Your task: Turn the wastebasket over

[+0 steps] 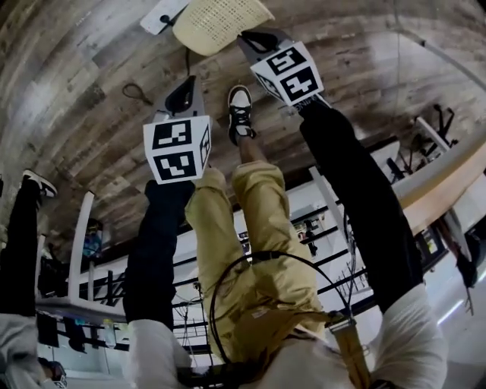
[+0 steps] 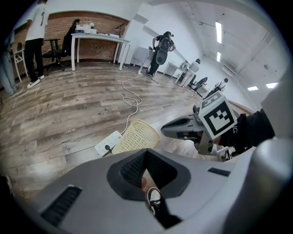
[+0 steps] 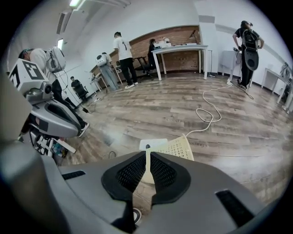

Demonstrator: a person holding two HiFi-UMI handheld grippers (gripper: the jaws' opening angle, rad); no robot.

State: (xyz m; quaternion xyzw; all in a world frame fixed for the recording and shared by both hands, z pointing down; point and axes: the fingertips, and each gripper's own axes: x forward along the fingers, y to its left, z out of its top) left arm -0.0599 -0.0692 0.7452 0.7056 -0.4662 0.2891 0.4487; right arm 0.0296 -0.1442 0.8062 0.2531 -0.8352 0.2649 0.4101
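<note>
Over a wood floor [image 1: 91, 68], our left gripper [image 1: 184, 85] points steeply down with its jaws pressed together on nothing. Ahead of its tips and a little to their left sits a white power strip [image 1: 162, 15], its cord [image 2: 130, 98] trailing off across the boards. Just beside the strip, ahead of both grippers, the cream mesh wastebasket [image 1: 220, 23] appears to lie on its side; we cannot tell whether the two touch. Nearer us than either pair of tips, a shoe [image 1: 240, 114] stands between the two grippers. Our right gripper [image 1: 254, 39], closest to the wastebasket and just short of it, is likewise all but closed and carries nothing. With both pairs of jaws together, we judge a grab at the rim likely to knock the light wastebasket away instead of catching it. It may skid on the smooth boards. A careless sweep could also hook the power strip or drag its cord along.
</note>
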